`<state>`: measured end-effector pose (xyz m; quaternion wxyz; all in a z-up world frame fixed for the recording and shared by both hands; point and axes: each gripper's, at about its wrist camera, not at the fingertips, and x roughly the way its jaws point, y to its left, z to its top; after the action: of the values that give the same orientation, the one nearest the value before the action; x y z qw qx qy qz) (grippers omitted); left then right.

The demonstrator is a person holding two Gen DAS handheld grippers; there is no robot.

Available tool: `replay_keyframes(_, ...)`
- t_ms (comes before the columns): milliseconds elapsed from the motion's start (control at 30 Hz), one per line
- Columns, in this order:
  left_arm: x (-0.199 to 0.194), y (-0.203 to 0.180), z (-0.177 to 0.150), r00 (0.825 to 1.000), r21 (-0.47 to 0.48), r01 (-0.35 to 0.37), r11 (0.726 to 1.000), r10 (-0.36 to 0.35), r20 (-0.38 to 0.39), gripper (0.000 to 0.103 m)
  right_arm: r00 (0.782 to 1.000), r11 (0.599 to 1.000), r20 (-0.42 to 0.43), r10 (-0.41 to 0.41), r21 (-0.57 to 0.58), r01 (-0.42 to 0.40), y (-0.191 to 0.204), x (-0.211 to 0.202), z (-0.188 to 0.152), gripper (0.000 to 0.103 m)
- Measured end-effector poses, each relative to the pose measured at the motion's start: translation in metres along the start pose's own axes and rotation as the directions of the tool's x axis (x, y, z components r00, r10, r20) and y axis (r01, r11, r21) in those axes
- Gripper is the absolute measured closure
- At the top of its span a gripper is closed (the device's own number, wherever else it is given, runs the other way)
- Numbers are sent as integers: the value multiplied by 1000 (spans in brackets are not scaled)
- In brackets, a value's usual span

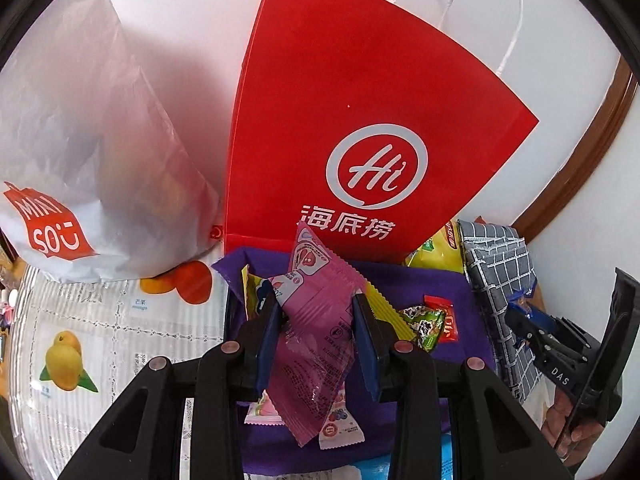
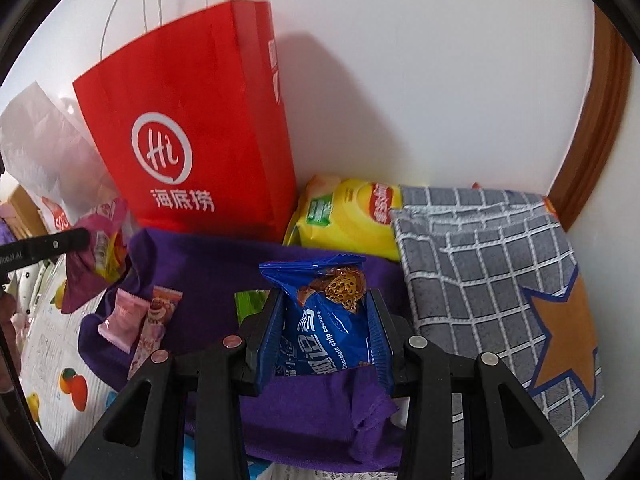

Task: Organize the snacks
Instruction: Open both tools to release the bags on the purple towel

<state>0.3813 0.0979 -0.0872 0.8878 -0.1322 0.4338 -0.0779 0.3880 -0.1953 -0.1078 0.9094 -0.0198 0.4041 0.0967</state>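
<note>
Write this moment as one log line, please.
left gripper: shut on pink snack packet | right gripper: shut on blue cookie packet | both above purple cloth | red paper bag behind

Left gripper (image 1: 316,320) tilted downward, blue pads (image 1: 267,334) clamped on either side of a pink packet (image 1: 316,344). Right gripper (image 2: 326,336) pitched down likewise, pads (image 2: 378,328) pinching a blue cookie pack (image 2: 324,320). A hand (image 1: 568,424) glimpsed behind the right gripper's body.
</note>
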Motion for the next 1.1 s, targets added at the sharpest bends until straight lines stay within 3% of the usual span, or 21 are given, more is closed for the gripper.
replay_keyframes(200, 8, -1, 0, 1000, 5, 1, 1000, -1, -21, 69, 1000, 999, -14, 16, -45, -17, 12, 5, -3, 62)
replay_keyframes(400, 16, -5, -2, 999, 15, -1, 1000, 1, -39, 69, 993, 997, -101, 66, -41, -70, 15, 28, -9, 62)
replay_keyframes(633, 18, -2, 0, 998, 2, 6, 1000, -6, -55, 69, 983, 995, -181, 26, -88, -43, 25, 52, -20, 62)
replay_keyframes(1100, 35, -15, -7, 993, 31, 14, 999, -11, -121, 69, 975, 994, -221, -8, -110, -17, 24, 69, -24, 61)
